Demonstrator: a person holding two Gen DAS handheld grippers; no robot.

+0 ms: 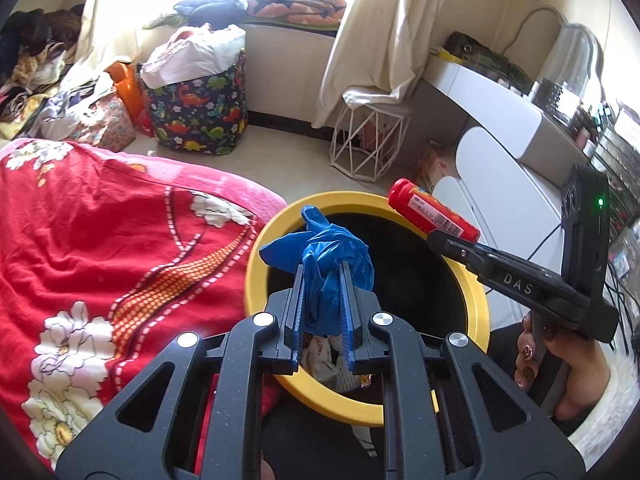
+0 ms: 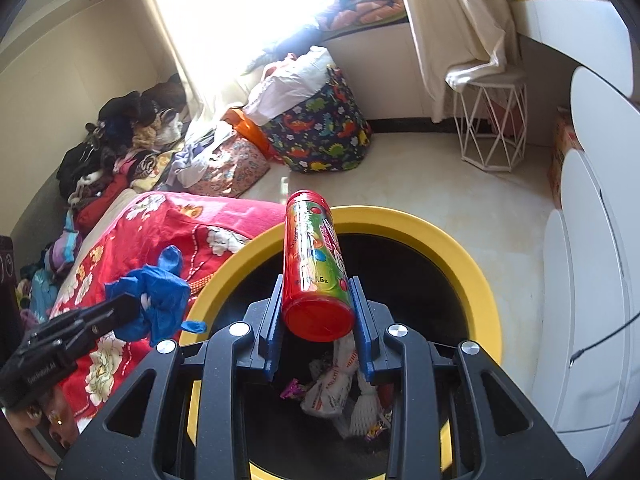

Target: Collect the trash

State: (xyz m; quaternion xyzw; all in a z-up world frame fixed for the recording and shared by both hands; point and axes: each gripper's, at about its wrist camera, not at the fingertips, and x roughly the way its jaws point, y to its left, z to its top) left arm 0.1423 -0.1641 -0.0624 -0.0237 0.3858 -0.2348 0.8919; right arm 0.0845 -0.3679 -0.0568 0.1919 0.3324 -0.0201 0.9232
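Left gripper [image 1: 322, 292] clamps a crumpled blue glove [image 1: 324, 256], frame centre. Right gripper [image 2: 316, 312] grips a red candy tube [image 2: 312, 264] above the yellow-rimmed bin [image 2: 472, 264].

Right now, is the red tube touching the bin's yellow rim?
Apart. The right wrist view shows the red tube clamped in the right gripper, held in the air above the bin; no part rests on its rim.
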